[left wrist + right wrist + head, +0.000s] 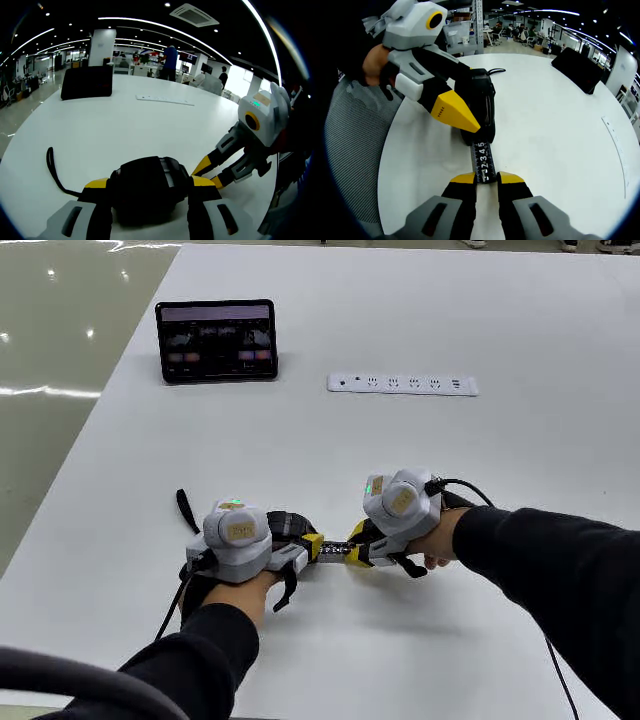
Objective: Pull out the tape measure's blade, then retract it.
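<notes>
Jaws of the right gripper (486, 178) pinch the tip of the blade (483, 161), with a short length out and numbers 1–5 showing. Jaws of the left gripper (150, 183) clamp the black tape measure case (146, 195) on both sides. The case sits on the white table (400, 450), right gripper just beside it. A black strap (186, 508) trails from the case. The tablet (216, 340) and power strip (402, 384) lie well beyond the case.

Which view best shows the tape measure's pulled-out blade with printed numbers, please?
The right gripper view: the numbered blade runs from the black case into the right gripper, numerals legible. The head view shows a tiny strip between both grippers; the left gripper view faces the case.
</notes>
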The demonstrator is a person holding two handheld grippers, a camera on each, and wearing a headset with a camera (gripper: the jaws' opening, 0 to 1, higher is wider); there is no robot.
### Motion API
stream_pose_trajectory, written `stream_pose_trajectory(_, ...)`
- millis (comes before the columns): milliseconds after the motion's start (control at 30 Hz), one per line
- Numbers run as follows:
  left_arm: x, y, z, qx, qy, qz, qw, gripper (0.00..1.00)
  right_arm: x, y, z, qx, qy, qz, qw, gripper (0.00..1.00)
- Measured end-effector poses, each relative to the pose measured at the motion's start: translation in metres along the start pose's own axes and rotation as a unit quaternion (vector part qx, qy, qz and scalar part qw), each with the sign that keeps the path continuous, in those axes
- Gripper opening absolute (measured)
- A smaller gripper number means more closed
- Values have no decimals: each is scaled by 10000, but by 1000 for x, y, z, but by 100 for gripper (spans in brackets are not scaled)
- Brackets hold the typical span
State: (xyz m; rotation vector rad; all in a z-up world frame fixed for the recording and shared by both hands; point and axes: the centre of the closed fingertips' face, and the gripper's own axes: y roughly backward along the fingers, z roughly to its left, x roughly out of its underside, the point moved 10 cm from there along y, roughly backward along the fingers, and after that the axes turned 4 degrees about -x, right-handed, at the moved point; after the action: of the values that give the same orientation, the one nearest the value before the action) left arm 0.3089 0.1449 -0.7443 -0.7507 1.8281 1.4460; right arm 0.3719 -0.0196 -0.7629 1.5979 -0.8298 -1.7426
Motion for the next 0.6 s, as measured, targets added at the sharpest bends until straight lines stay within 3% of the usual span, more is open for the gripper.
stream_pose_trajectory(600, 0, 0, 1, 14, 7, 4, 10000, 57, -1, -1, 0, 21, 191, 23, 9998, 12)
